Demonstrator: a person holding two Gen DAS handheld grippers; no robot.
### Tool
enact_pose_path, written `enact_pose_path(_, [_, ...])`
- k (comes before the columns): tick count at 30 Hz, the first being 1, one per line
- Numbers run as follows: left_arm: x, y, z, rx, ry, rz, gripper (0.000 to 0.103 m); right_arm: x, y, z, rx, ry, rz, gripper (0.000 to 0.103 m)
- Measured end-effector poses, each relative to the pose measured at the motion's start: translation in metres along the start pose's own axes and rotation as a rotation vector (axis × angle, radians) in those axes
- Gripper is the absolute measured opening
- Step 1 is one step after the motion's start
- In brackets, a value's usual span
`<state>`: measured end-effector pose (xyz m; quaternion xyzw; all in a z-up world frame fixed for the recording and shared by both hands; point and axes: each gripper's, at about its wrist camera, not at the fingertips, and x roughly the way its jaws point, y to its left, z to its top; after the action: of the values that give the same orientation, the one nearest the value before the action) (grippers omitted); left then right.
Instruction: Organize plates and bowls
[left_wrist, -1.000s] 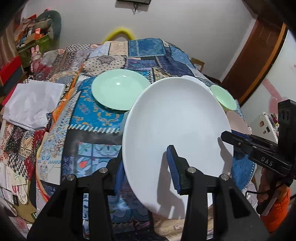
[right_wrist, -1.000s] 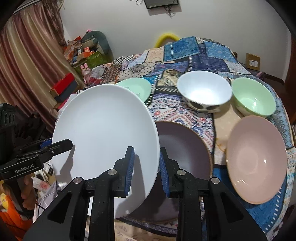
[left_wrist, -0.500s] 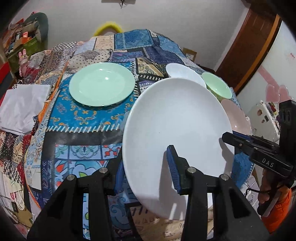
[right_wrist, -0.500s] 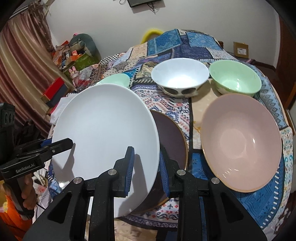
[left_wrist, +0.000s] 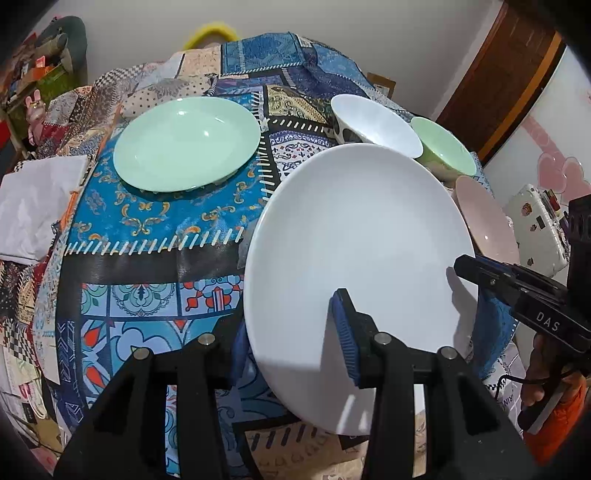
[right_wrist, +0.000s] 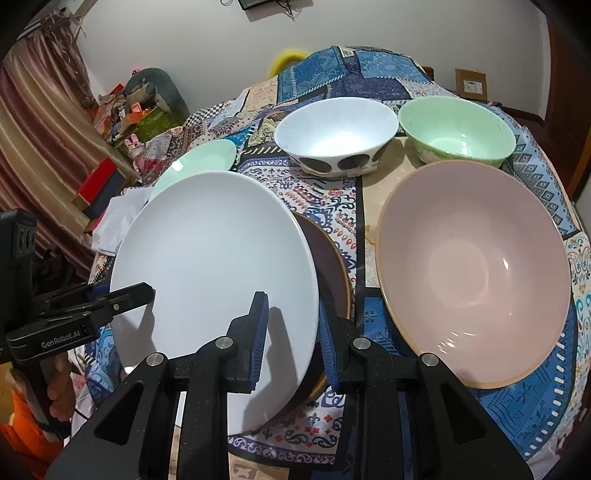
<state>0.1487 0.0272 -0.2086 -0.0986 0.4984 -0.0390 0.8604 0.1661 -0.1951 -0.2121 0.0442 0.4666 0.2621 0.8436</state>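
Note:
A large white plate (left_wrist: 362, 236) is held above the table by both grippers. My left gripper (left_wrist: 291, 339) is shut on its near left rim. My right gripper (right_wrist: 291, 332) is shut on its right rim, and the plate (right_wrist: 214, 266) fills the left of the right wrist view. Below it lies a dark brown plate (right_wrist: 328, 258). A mint green plate (left_wrist: 186, 142) lies at the far left of the table. A white bowl with dark spots (right_wrist: 336, 138), a green bowl (right_wrist: 456, 127) and a large pink bowl (right_wrist: 472, 277) stand on the right.
A patchwork cloth (left_wrist: 147, 236) covers the round table. A folded white cloth (left_wrist: 33, 210) lies at its left edge. Cluttered shelves and a curtain (right_wrist: 40, 122) are at the left, a wooden door (left_wrist: 498, 74) at the back right.
Both grippers moved forward over the table with the white plate. The bowls and the mint plate look nearer and larger. The grip on the plate is the same.

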Motion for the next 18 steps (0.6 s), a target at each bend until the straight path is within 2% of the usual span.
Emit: enact_pose_path(18, [0.02,-0.002,0.007,0.0,0.036,0.018,0.043,0.003,-0.005,-0.008,0.008,0.015,-0.026,0.024])
